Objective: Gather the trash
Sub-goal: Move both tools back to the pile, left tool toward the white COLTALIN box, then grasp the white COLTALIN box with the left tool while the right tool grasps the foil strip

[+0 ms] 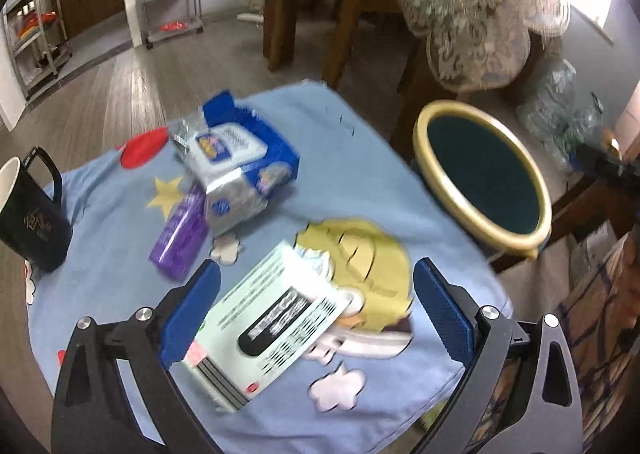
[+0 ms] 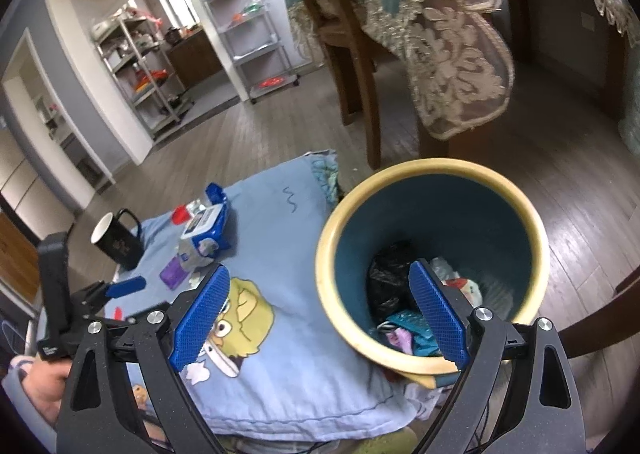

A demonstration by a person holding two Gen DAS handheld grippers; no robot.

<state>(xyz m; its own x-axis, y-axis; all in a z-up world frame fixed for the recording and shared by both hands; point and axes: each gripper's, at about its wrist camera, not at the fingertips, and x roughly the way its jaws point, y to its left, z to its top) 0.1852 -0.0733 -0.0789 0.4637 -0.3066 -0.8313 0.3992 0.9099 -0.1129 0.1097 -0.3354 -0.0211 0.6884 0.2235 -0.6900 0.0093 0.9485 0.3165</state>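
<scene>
The left claw (image 1: 316, 314) stands with its jaws wide apart in the lower centre of the left wrist view; a pale green and white box (image 1: 264, 330) lies between them on the surface (image 1: 360, 158), which is covered with a light blue cartoon-print cloth. The box touches or nearly touches the left blue pad (image 1: 190, 318) and is clear of the right pad. Toward the upper left of that frame lie a blue and silver wipes pack (image 1: 240, 158), a purple packet (image 1: 180, 242) touching the pack's lower edge, and a red disc (image 1: 142, 146). A black mug (image 1: 32, 222) stands upright at the left edge. The trash bin (image 1: 484, 178), teal inside with a yellow rim, stands just beside the surface at the right of the frame. In the right wrist view, the right claw (image 2: 320, 318) has its jaws apart and grips nothing; its right pad shows over the bin (image 2: 336, 294) mouth, and its left pad over the cloth. The bin holds a black bag (image 2: 388, 278) and mixed wrappers (image 2: 408, 330).
</scene>
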